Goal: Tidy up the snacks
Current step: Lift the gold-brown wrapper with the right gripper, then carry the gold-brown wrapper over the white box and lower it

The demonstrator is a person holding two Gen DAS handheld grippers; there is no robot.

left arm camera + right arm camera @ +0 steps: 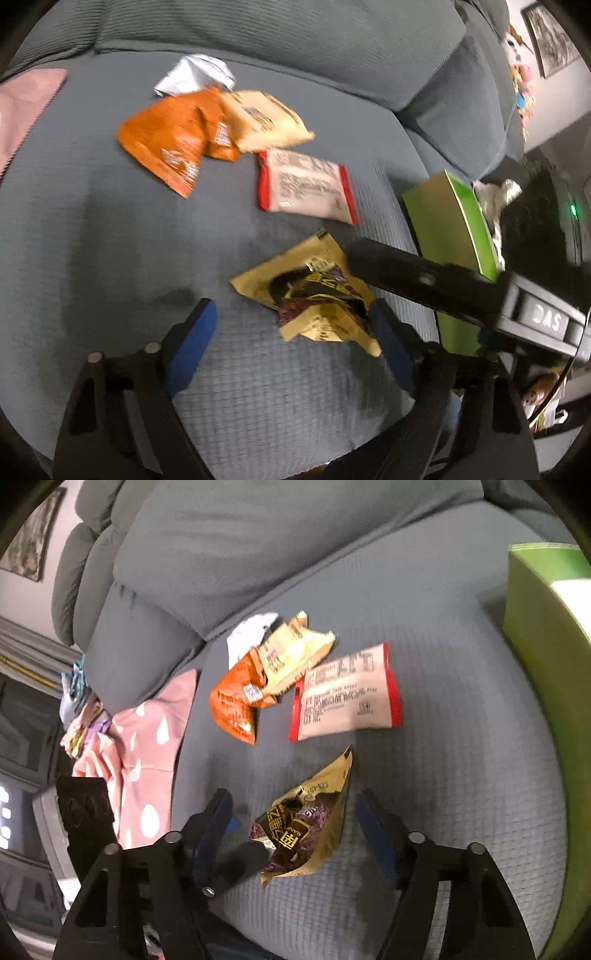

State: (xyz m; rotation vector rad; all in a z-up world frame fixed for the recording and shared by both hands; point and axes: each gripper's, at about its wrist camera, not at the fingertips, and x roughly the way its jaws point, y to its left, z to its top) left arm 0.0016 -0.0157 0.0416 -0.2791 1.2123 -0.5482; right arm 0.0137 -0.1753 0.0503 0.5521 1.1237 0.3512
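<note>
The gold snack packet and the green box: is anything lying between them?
In the right wrist view, only bare grey sofa cushion separates the gold packet from the green box.

A crumpled gold-and-brown snack packet is seen lying nearest, a red-edged white packet beyond it, orange and beige packets overlapped farther back.

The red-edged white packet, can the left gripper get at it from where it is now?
Probably yes, once past the gold packet lying between the open left gripper and the red-edged white packet. The right gripper reaches in alongside.
</note>
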